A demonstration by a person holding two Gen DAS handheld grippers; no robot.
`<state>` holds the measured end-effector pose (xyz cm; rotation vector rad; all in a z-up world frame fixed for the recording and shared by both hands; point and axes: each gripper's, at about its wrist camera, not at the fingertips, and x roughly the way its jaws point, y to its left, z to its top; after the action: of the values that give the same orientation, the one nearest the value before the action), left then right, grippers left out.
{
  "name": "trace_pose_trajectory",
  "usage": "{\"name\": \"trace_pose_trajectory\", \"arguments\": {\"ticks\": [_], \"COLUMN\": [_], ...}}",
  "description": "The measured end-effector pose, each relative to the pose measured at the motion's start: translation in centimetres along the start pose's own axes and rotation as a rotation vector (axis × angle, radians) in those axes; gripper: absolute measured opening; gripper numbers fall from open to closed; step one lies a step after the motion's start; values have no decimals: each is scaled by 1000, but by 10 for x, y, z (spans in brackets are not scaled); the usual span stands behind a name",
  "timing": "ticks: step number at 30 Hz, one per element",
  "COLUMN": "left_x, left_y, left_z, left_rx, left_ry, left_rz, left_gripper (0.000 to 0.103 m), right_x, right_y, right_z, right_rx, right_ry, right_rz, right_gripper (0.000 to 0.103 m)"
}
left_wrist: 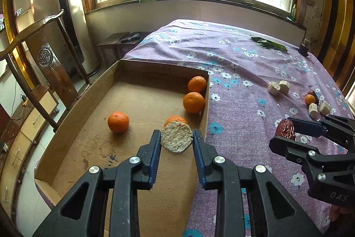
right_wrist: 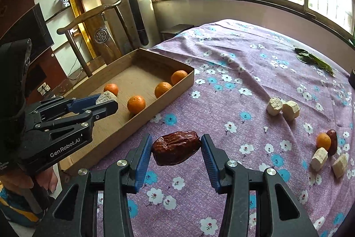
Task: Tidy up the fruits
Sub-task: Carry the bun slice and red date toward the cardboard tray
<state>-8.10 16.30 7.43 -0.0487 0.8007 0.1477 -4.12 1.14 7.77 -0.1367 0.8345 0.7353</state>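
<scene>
My left gripper [left_wrist: 176, 133] is shut on a pale, grainy round chunk [left_wrist: 176, 137] and hangs over the shallow cardboard tray [left_wrist: 66, 126]. Several oranges lie in the tray, among them one at the left [left_wrist: 118, 122] and two by the right wall [left_wrist: 193, 102]; a further orange [left_wrist: 176, 119] is partly hidden behind the chunk. My right gripper [right_wrist: 176, 146] is shut on a wrinkled red date [right_wrist: 176, 147], held above the purple flowered cloth [right_wrist: 221, 63] just right of the tray [right_wrist: 159, 101]. The left gripper [right_wrist: 106, 103] shows at the left in the right wrist view.
On the cloth to the right lie two pale chunks [right_wrist: 283, 108], then a small orange [right_wrist: 323, 141], a second date [right_wrist: 332, 141] and two more pale chunks [right_wrist: 319, 158]. Green leaves [right_wrist: 312, 60] lie far back. A wooden chair [left_wrist: 44, 72] stands left of the tray.
</scene>
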Motion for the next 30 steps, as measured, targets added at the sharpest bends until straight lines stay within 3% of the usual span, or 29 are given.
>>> {"name": "trace_pose_trajectory", "arguments": {"ticks": [16, 30], "left_x": [7, 19], "left_y": [61, 91], "left_z": [-11, -18], "left_rx": [-94, -143], "left_ry": [36, 75], "left_rz": [72, 97], "left_gripper": [28, 28], "right_x": [34, 76], "right_y": [47, 87], "right_z": [23, 35], "right_rx": [-107, -200], "right_ry": [35, 96], "right_rz": [57, 112], "right_gripper": [50, 50]}}
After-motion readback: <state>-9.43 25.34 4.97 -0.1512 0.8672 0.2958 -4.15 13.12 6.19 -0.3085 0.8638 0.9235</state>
